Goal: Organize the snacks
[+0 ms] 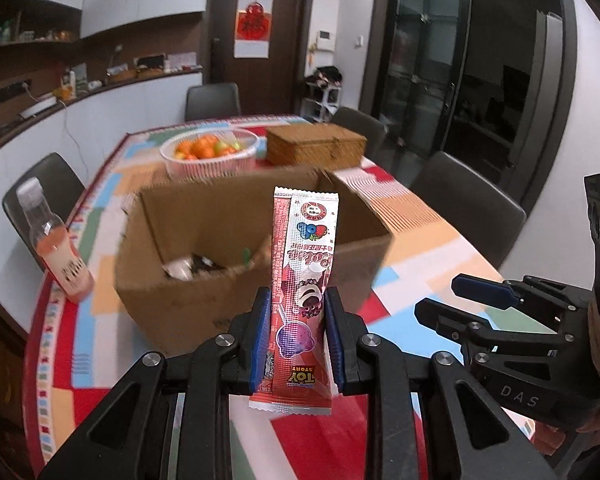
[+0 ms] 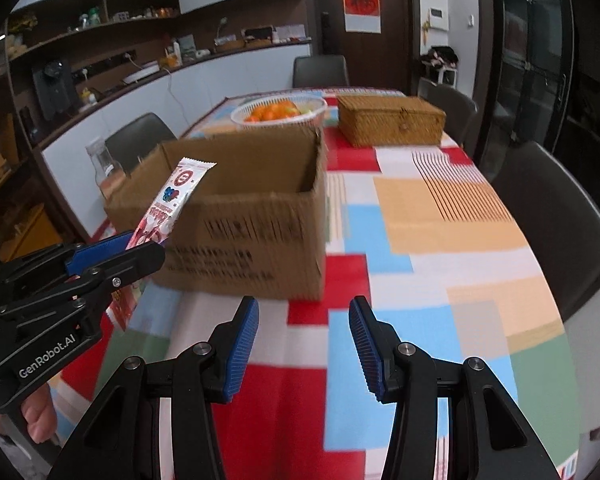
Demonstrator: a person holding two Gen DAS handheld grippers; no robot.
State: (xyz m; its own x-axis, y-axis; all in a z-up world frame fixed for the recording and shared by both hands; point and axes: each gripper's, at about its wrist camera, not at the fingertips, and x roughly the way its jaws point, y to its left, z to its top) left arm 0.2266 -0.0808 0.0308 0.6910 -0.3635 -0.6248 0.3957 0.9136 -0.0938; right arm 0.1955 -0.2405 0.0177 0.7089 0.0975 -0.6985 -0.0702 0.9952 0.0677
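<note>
While the left tool (image 1: 296, 312) pinches the red snack packet (image 1: 300, 280) upright before the cardboard box (image 1: 204, 280), some snacks already lie inside; this packet remains to drop. The right tool (image 2: 304, 344) stands spread, empty, above the bench (image 2: 440, 216).

Left gripper (image 1: 296, 300): blue pads clamped tight, tilted downward.
Right gripper (image 2: 304, 340): jaws apart, nothing between its 2 pads, tilted downward.
Hand (image 2: 40, 420): wrapped around left gripper's handle.
</note>
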